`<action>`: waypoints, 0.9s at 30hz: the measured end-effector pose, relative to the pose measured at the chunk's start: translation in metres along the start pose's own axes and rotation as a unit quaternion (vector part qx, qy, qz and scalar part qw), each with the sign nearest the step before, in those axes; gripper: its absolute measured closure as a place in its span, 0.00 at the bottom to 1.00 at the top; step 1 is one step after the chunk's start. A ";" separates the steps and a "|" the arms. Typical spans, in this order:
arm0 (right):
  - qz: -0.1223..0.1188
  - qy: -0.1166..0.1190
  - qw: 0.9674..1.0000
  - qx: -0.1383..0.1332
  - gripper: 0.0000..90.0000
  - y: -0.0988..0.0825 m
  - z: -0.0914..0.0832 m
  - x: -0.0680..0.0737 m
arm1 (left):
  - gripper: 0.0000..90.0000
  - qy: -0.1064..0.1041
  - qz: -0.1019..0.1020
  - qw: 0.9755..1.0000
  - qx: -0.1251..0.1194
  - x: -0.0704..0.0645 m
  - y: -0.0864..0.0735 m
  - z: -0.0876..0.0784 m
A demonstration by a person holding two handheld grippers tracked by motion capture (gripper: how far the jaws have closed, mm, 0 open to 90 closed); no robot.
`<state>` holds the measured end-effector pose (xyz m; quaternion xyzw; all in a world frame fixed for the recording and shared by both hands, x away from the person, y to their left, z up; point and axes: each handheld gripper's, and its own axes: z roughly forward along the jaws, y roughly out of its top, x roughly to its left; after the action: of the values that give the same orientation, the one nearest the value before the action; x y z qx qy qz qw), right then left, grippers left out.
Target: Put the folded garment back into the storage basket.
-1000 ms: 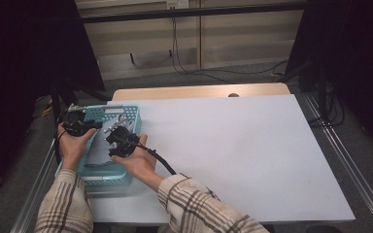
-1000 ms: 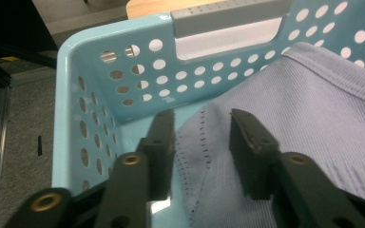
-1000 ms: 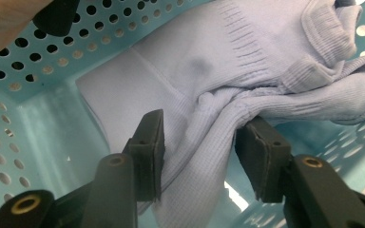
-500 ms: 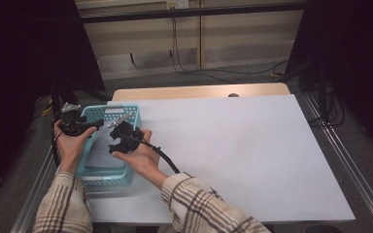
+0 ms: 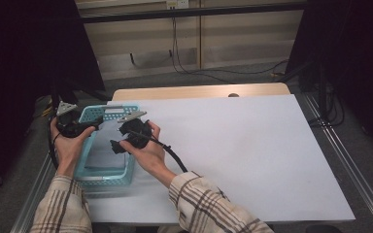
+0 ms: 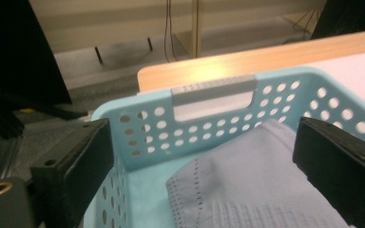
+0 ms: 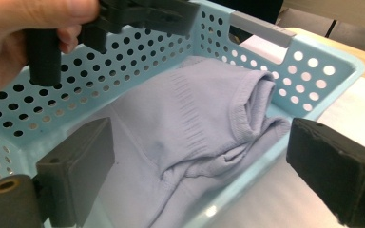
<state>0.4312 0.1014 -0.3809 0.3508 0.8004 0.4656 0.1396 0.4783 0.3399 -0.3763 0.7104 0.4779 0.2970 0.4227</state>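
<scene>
Since the earlier frame both grippers' jaws have been opening and now stand wide apart with nothing between them, the right gripper [image 5: 118, 145] drawn slightly back from the basket [image 5: 108, 115]. The folded lavender garment [image 7: 195, 118] lies loose inside that perforated blue basket, the left gripper [image 5: 96, 127] hovering at its left wall. A careless retreat might snag a fold, or nudge the light basket toward the table's [image 5: 252, 145] left edge.

Two hand-held grippers [image 5: 98, 127] [image 5: 114, 145], seemingly open, over light-blue basket [image 5: 108, 112] at table [image 5: 252, 145] edge.
</scene>
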 end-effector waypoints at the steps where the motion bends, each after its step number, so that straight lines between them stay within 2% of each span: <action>1: 0.003 -0.003 1.000 0.000 0.09 0.000 -0.001 -0.001 | 0.06 0.003 0.002 1.000 -0.003 0.000 0.000 -0.001; 2: 0.006 -0.004 1.000 -0.001 0.09 -0.001 -0.002 -0.003 | 0.06 0.001 -0.004 1.000 -0.008 -0.001 0.000 -0.003; 7: 0.007 -0.012 1.000 -0.003 0.06 -0.004 -0.008 -0.011 | 0.03 -0.005 -0.004 1.000 -0.018 -0.002 -0.001 -0.010; 8: 0.005 -0.017 1.000 -0.005 0.06 -0.005 -0.009 -0.012 | 0.03 -0.010 -0.011 1.000 -0.023 -0.003 -0.001 -0.011; 10: 0.003 -0.027 1.000 -0.012 0.07 -0.006 -0.011 -0.015 | 0.03 -0.008 -0.002 0.999 -0.035 -0.003 -0.001 -0.012; 11: 0.003 -0.032 0.999 -0.016 0.07 -0.007 -0.013 -0.016 | 0.03 -0.010 0.018 1.000 -0.013 -0.002 -0.001 -0.015; 12: 0.003 -0.035 0.999 -0.021 0.07 -0.008 -0.014 -0.018 | 0.03 -0.008 -0.004 0.999 -0.031 -0.006 -0.002 -0.014; 13: 0.003 -0.035 0.999 -0.026 0.06 -0.009 -0.016 -0.021 | 0.03 -0.003 0.000 0.999 -0.039 -0.006 -0.003 -0.015; 14: 0.005 -0.035 0.999 -0.030 0.05 -0.010 -0.017 -0.023 | 0.03 -0.007 -0.006 0.999 -0.040 -0.007 -0.004 -0.017; 16: 0.006 -0.041 0.998 -0.036 0.05 -0.011 -0.019 -0.026 | 0.03 0.004 -0.002 0.999 -0.046 -0.006 -0.005 -0.020; 17: 0.008 -0.043 0.998 -0.038 0.05 -0.012 -0.021 -0.028 | 0.04 0.002 0.025 1.000 -0.018 -0.003 -0.005 -0.025; 18: 0.009 -0.046 0.998 -0.041 0.04 -0.013 -0.022 -0.029 | 0.04 0.000 -0.008 0.999 -0.051 -0.007 -0.006 -0.023; 19: 0.013 -0.049 0.998 -0.047 0.04 -0.013 -0.024 -0.030 | 0.04 -0.004 -0.006 0.999 -0.043 -0.007 -0.007 -0.024; 22: 0.010 -0.058 0.997 -0.053 0.03 -0.016 -0.028 -0.034 | 0.06 -0.004 -0.005 0.999 -0.046 -0.009 -0.009 -0.028; 23: 0.016 -0.059 0.997 -0.055 0.03 -0.016 -0.030 -0.035 | 0.06 0.006 0.008 0.999 -0.048 -0.008 -0.009 -0.030; 25: 0.008 -0.068 0.996 -0.060 0.02 -0.017 -0.034 -0.038 | 0.06 0.011 -0.012 0.998 -0.068 -0.011 -0.011 -0.032; 26: 0.008 -0.071 0.995 -0.063 0.01 -0.018 -0.035 -0.039 | 0.06 0.011 -0.014 0.998 -0.066 -0.012 -0.012 -0.034; 27: 0.010 -0.072 0.995 -0.065 0.02 -0.018 -0.037 -0.040 | 0.06 0.014 -0.010 0.997 -0.075 -0.012 -0.012 -0.035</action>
<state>0.4316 0.0444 -0.3807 0.3816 0.7528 0.4913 0.2151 0.4394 0.3419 -0.3708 0.6678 0.4676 0.3376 0.4705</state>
